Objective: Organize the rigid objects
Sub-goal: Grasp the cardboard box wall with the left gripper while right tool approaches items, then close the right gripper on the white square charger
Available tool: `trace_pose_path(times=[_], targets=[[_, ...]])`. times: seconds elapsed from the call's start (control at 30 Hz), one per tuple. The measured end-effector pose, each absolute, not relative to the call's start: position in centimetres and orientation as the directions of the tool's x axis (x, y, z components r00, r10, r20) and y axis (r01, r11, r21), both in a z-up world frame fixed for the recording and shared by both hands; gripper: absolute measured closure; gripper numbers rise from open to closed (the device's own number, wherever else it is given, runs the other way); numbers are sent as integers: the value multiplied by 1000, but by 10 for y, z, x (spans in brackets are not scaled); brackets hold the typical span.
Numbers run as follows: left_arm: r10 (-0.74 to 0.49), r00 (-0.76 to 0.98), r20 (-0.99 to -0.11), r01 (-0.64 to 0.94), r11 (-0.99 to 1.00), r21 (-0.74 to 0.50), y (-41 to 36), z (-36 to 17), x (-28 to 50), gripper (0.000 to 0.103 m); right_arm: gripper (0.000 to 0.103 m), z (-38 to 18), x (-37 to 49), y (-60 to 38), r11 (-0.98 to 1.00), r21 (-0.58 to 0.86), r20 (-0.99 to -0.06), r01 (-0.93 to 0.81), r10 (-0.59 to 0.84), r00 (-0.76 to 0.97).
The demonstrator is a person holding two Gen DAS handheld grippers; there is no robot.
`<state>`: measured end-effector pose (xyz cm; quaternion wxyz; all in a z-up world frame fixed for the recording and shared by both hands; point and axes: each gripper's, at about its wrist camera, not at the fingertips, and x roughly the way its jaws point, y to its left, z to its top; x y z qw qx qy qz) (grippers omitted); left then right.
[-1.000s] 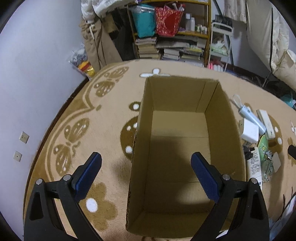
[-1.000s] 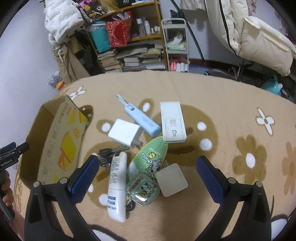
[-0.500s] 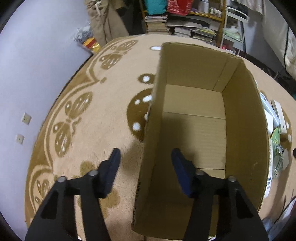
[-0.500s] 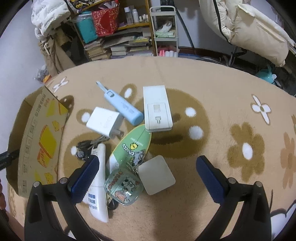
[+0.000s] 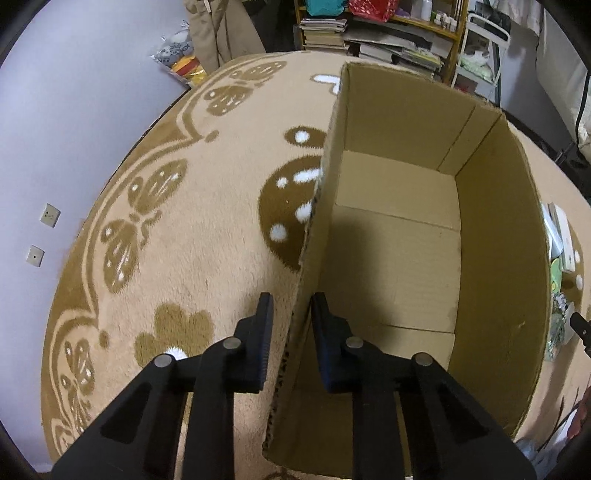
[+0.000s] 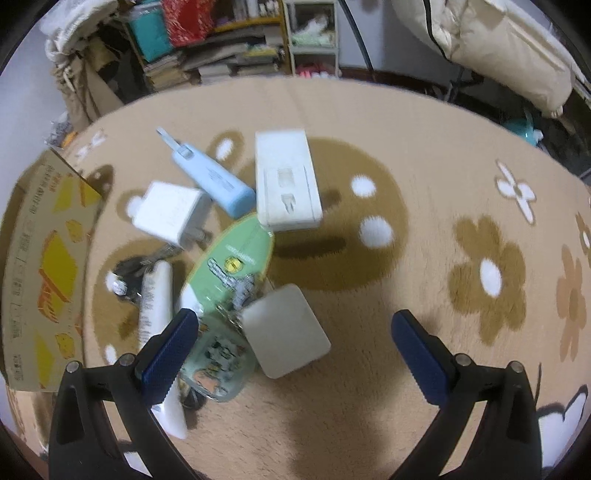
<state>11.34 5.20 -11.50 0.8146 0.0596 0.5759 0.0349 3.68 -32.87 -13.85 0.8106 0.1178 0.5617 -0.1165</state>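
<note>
An open, empty cardboard box (image 5: 495, 258) stands on the carpet, and its printed outer side (image 6: 40, 266) shows at the left of the right wrist view. My left gripper (image 5: 291, 299) straddles the box's left wall near the close corner, its jaws closing onto the wall with the cardboard pinched between the pads. My right gripper (image 6: 293, 321) hangs open over a pile: a white square pad (image 6: 286, 343), a green oval case (image 6: 232, 262), a clear cartoon case (image 6: 214, 362), a white tube (image 6: 155, 306), a white charger (image 6: 170, 214), a blue device (image 6: 214, 177) and a white rectangular box (image 6: 286, 181).
Everything lies on a tan carpet with brown flowers (image 6: 487, 277). Dark keys (image 6: 129, 269) lie beside the tube. A cluttered bookshelf (image 5: 369, 37) and a white cart (image 6: 314, 33) stand at the far edge. A pale wall with sockets (image 5: 50, 214) borders the carpet at left.
My left gripper has shifted left and sunk over the box's left wall, and its jaws have gone from wide apart to pinching the wall. My right gripper has sunk toward the pile, still open.
</note>
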Motion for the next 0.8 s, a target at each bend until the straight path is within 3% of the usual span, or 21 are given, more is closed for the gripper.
trace_pose_path(times=[0.8], targets=[[164,348,-923,42,981,191,46,-118,111,87,3,-155,32,-342,931,14,-958,364,-92,272]])
